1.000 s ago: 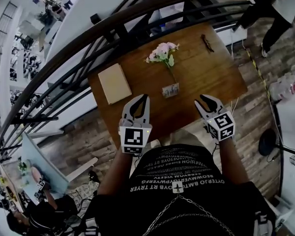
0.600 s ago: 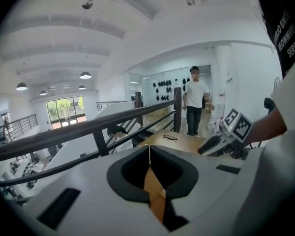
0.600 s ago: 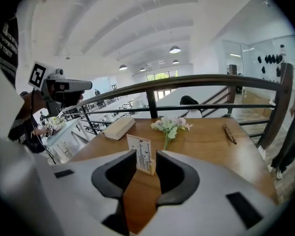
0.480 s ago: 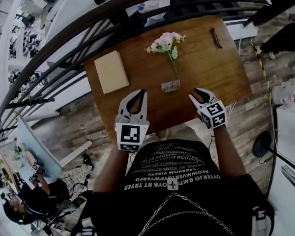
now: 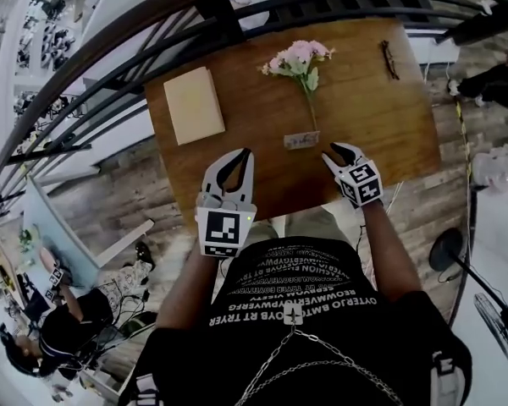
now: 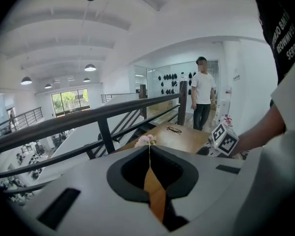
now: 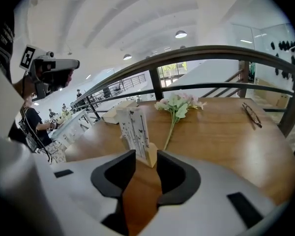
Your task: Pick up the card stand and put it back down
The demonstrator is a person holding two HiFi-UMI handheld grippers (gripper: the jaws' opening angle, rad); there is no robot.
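The card stand [image 5: 301, 139], a small wooden base holding an upright printed card, stands on the wooden table [image 5: 364, 117] near its front edge. My right gripper [image 5: 332, 151] is just right of it. In the right gripper view the card stand [image 7: 135, 132] rises directly ahead, and its base end lies between the tips of my right gripper [image 7: 146, 154]. The jaws are opening, with a gap on each side of the base. My left gripper [image 5: 242, 155] hovers over the table's front edge, left of the stand, with its tips together and nothing in them [image 6: 149, 149].
A pink flower sprig [image 5: 301, 59] lies behind the stand. A beige book [image 5: 194, 105] sits at the table's left, and glasses [image 5: 390, 59] at the far right. A dark railing [image 5: 152, 24] runs behind the table. A person [image 6: 202, 97] stands beyond it.
My right gripper has moved forward and left, up to the card stand. The left gripper has hardly shifted. The stand has stayed on the table.
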